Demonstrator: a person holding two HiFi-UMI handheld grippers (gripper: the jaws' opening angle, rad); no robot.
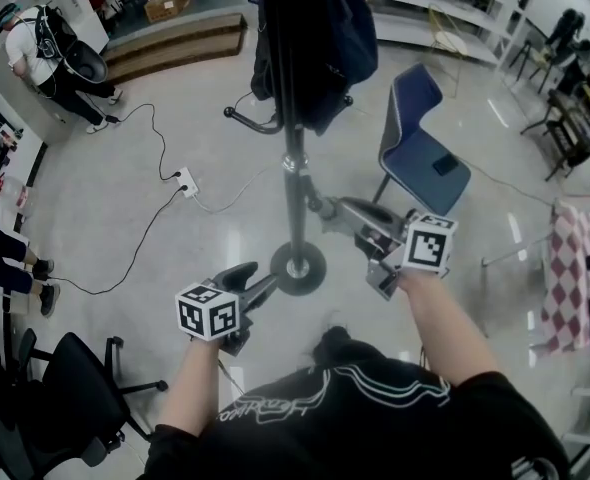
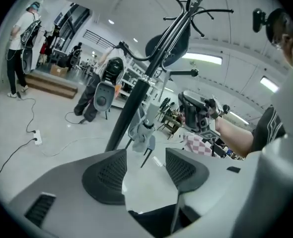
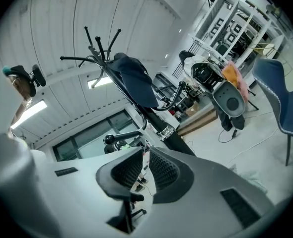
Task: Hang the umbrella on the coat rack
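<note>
The coat rack's black pole (image 1: pixel 294 198) rises from a round base (image 1: pixel 298 266) in the middle of the head view. A dark navy umbrella (image 1: pixel 320 38) hangs among the hooks at its top, its curved handle (image 1: pixel 250 120) sticking out to the left. The umbrella (image 3: pixel 134 81) also shows in the right gripper view, and the umbrella (image 2: pixel 169 43) as a dark shape in the left gripper view. My left gripper (image 1: pixel 258 280) is low, left of the base, open and empty (image 2: pixel 145 155). My right gripper (image 1: pixel 327 208) is just right of the pole, its pads (image 3: pixel 164 170) almost together with nothing seen between them.
A blue chair (image 1: pixel 420 153) stands right of the rack. A power strip (image 1: pixel 186 183) with cables lies on the floor to the left. A black office chair (image 1: pixel 65 388) is at the lower left, a checkered cloth (image 1: pixel 570 278) at the right, and a person (image 1: pixel 45 53) at the far left.
</note>
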